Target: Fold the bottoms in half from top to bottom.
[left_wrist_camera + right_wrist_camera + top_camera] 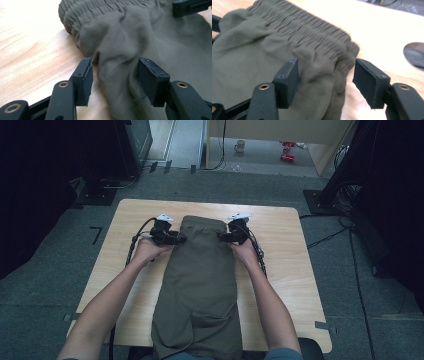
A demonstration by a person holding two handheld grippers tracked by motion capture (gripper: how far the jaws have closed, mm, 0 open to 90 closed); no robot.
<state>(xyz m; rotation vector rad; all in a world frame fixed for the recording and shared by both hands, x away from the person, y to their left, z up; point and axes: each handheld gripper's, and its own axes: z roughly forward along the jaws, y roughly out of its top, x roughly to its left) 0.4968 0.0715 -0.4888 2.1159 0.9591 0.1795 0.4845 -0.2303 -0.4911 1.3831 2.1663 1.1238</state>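
Left gripper (176, 239) at the left edge of olive trousers (200, 285), just below the waistband (202, 222); jaws spread, a raised fold of cloth (117, 65) standing between the pads (149, 80). Far pad against the cloth, near pad just off it over bare wood; no pinch seen. Right gripper (223, 237) mirrored at the right edge, level with the left; jaws likewise apart, bunched fabric (322, 75) beside the gathered waistband between them, one pad (290, 80) touching the cloth, the other (370, 83) clear of it above the table (387, 37). Cannot tell whether either set presses hard enough to hold. Hands (147, 251) wrapped round both gripper bodies, forearms coming in from the near edge, cables trailing back along them. Trousers laid lengthwise down the middle of the wooden table (295, 270), waistband at the far end, legs hanging over the near edge. Grey carpet (60, 270) around the table; mug (240, 146) and red objects (288, 150) on the floor well beyond.
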